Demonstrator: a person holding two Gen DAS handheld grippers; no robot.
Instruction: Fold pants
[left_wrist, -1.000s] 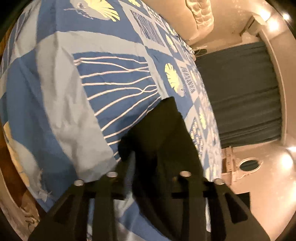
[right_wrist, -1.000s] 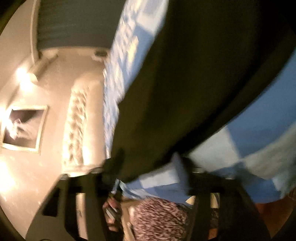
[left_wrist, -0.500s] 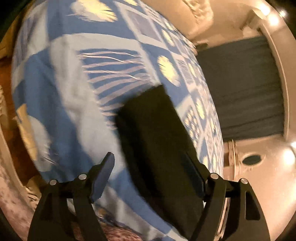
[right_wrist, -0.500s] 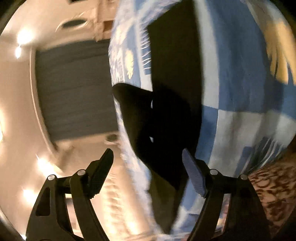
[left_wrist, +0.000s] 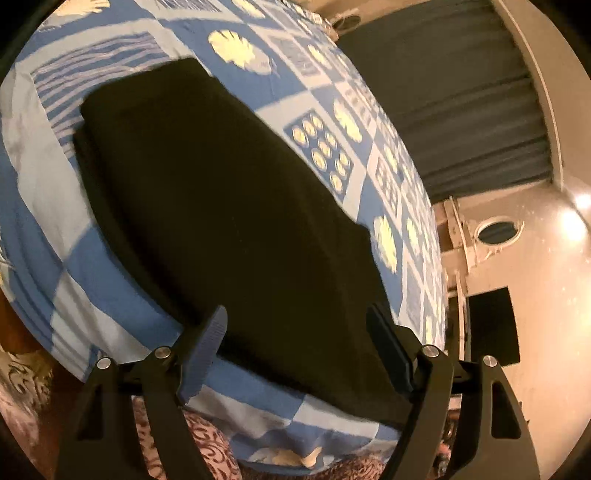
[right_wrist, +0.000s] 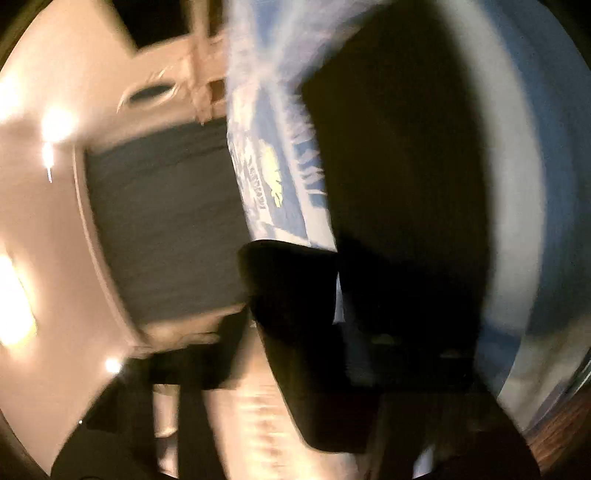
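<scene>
Left gripper (left_wrist: 295, 341) has backed off the black pants (left_wrist: 229, 206) lying flat on the bed (left_wrist: 48, 206), fingers wide, while the right's have been closing on a blurry edge, can't tell if gripped, so pinch both layers first.

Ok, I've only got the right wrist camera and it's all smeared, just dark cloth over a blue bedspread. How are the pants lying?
Observer: In the left wrist view, the black fabric pants lie flat as one long folded rectangle on the blue-and-white patterned bedspread.
Operator: Is the left gripper holding them?
Observer: No. The left gripper is open and its jaws have just been opening. The near end of the pants shows between its fingers, ungripped.
Operator: What's below the bed on that side?
Observer: A brown-and-white swirl-patterned rug lies under the bed's near edge.
</scene>
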